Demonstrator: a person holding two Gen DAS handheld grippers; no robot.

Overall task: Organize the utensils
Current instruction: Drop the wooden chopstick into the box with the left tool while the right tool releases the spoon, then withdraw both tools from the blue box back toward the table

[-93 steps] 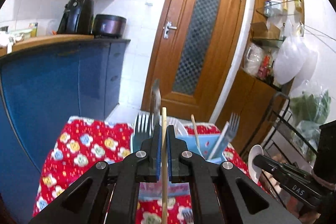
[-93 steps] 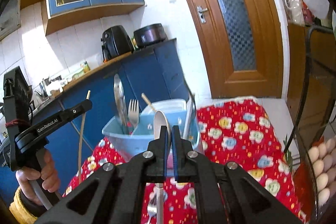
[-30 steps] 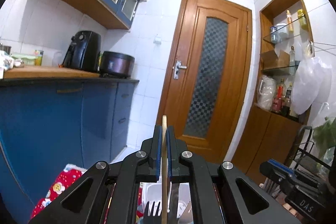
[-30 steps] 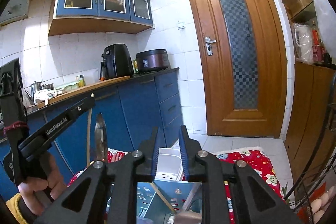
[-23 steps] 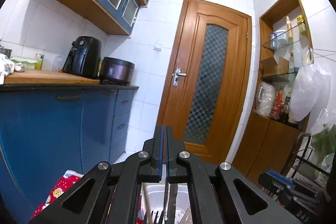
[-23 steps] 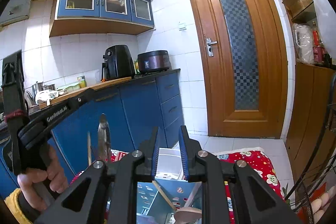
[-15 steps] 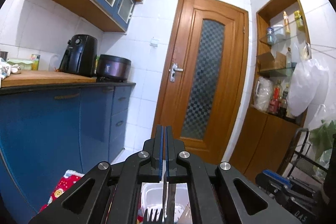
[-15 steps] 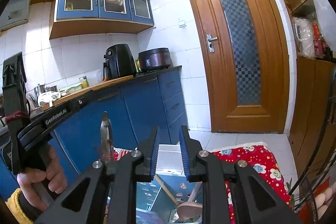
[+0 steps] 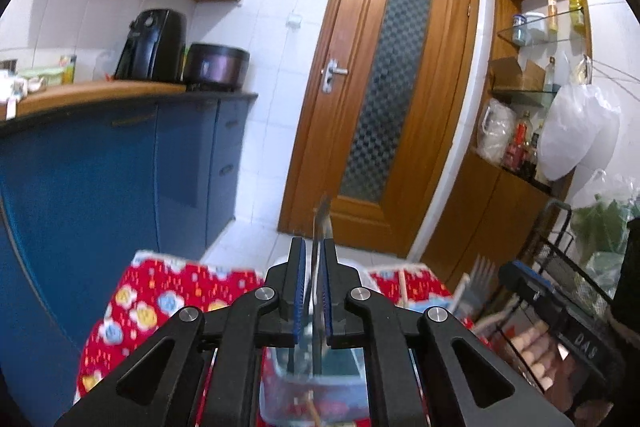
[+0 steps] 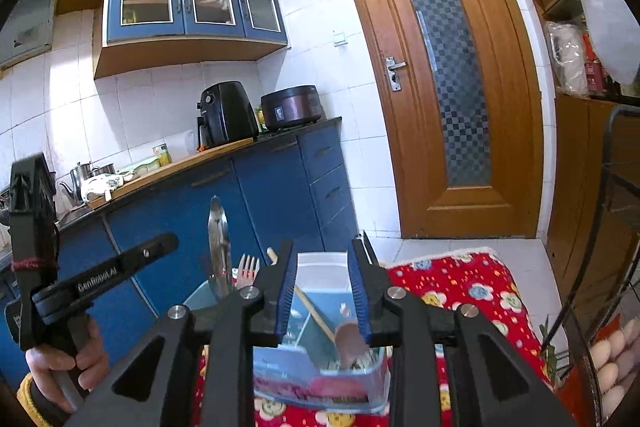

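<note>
A light blue utensil basket (image 10: 320,383) stands on a red flowered cloth (image 10: 472,291) and holds a knife (image 10: 218,239), a fork (image 10: 246,269), a wooden spoon (image 10: 348,341) and other utensils. My left gripper (image 9: 313,291) hangs just above the basket (image 9: 316,379), its jaws slightly apart with the knife blade (image 9: 322,219) seen through the gap; nothing is gripped. My right gripper (image 10: 322,293) is open and empty above the basket's near side. The left gripper also shows at the left of the right wrist view (image 10: 96,279).
Blue kitchen cabinets (image 9: 120,163) run along the left, with an air fryer (image 9: 154,43) and a cooker (image 9: 216,67) on the counter. A wooden door (image 9: 384,99) is behind. A wire rack (image 10: 616,267) with eggs (image 10: 616,359) stands at the right.
The chopstick left my left gripper and went down into the basket. My right gripper let go of its spoon and opened wide. Both grippers now tilt down toward the basket.
</note>
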